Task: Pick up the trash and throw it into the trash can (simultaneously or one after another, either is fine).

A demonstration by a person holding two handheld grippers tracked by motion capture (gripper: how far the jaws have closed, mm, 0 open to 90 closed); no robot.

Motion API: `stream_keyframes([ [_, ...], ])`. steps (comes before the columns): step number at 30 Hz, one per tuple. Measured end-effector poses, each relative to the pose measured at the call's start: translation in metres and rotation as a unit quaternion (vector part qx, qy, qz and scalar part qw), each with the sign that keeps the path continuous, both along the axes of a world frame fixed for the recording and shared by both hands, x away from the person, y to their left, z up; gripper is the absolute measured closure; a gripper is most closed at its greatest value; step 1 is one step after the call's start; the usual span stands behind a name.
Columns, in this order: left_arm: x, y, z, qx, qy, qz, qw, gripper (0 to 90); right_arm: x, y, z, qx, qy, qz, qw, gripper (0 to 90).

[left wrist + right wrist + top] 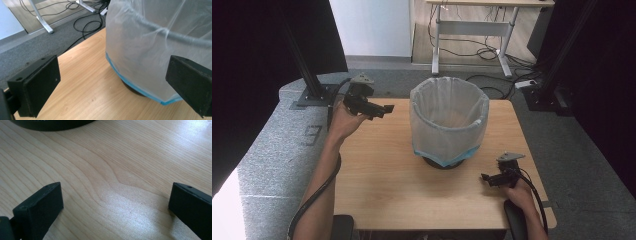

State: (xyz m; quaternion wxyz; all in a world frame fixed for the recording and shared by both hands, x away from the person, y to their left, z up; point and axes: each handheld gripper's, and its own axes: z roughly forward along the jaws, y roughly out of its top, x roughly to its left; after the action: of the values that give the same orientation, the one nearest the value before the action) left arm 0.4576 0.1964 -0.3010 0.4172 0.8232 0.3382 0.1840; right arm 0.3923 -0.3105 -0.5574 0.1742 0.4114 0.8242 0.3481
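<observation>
A round bin lined with a translucent white bag (pixel 449 120) stands upright in the middle of the wooden table (pixel 382 175); the bag's blue hem hangs near the bin's dark base. My left gripper (pixel 384 111) is held above the table's far left corner, open, pointing at the bin. In the left gripper view the bag (pixel 155 45) sits close between and beyond the spread jaws. My right gripper (pixel 485 178) rests low at the table's front right, open, with bare wood between its jaws. The bin's dark base (pixel 50 123) edges the top of the right gripper view.
Grey padded blocks (pixel 272 150) border the table's left side. Black frame posts (pixel 307 70) stand at the back left and back right. A white desk (pixel 472 25) with floor cables (pixel 482 50) lies beyond.
</observation>
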Motion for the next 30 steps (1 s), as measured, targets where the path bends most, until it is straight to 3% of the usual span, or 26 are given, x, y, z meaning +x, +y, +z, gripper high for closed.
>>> stream_keyframes([
  [11,-0.01,0.015,-0.032,-0.008,0.009,0.008,0.9999,0.0,0.0,0.0,0.0,0.0,0.0,0.0,1.0,0.0],
  [30,-0.028,0.032,-0.089,-0.003,0.011,0.019,0.9998,0.0,0.0,0.0,0.0,0.0,0.0,0.0,1.0,0.0],
])
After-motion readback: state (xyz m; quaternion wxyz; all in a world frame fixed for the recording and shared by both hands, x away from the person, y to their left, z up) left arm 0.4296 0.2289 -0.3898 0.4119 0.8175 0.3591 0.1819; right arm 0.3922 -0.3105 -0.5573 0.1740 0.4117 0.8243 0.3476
